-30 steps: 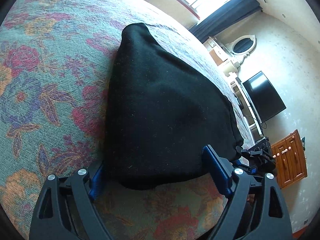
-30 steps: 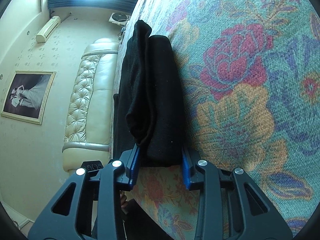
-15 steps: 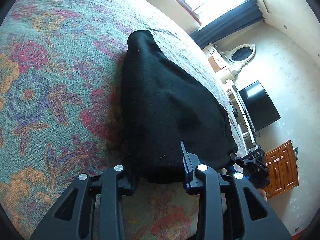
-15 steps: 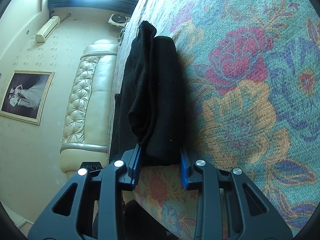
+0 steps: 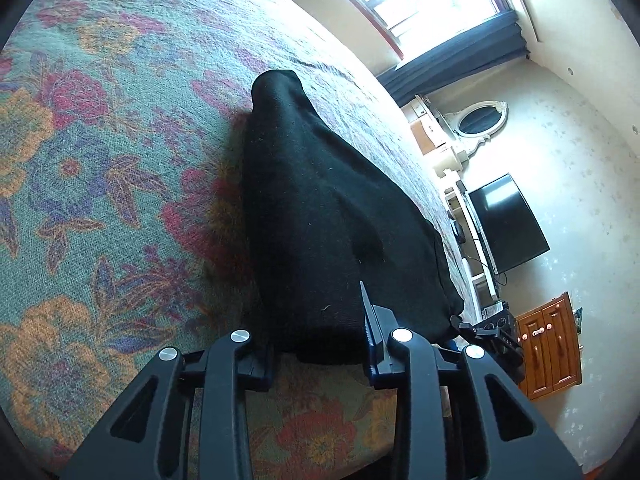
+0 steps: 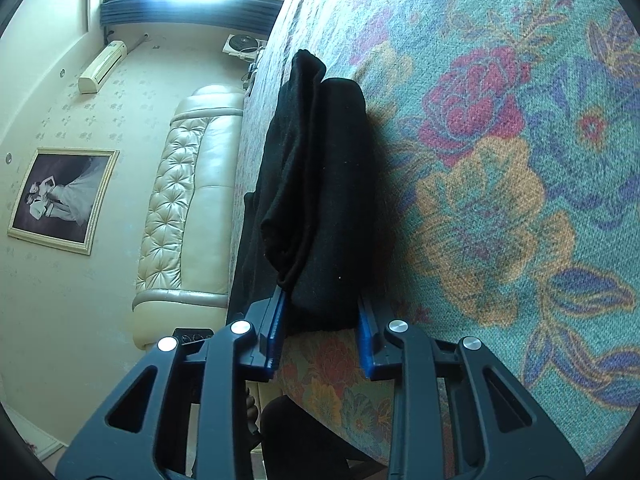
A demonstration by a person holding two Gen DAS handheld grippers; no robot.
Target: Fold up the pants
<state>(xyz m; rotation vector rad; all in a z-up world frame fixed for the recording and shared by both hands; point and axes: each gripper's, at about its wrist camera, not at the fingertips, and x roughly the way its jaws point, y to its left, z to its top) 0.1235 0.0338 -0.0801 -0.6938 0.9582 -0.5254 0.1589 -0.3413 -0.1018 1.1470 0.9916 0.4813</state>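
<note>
Where the left wrist view looks along its fingers, the folded black knit pants lie on the floral woven bedspread in teal, red and orange, near end just short of the bed's near edge. Left gripper: jaws drawn in on that near end, black fabric filling the gap between the blue pads; a second ago they stood wide to either side of the bundle, half a second ago already narrowed. Open bedspread runs broad to the left of the pants and beyond their far tip. To the right the bed drops off toward a black flat television, an oval white-framed mirror and a brown wooden cabinet. Part of the other tool, a black gripper body, shows past the pants' right corner.

Right wrist view: right gripper clamped on the stacked layers of the same pants, grip unchanged over the last second, the bundle sitting a little further off in frame. Fold edges and layering show here, hidden from the left camera. Wide patterned spread lies free to the right; to the left the bed edge, then a cream tufted leather sofa, a framed black-and-white photograph and a wall air conditioner.
</note>
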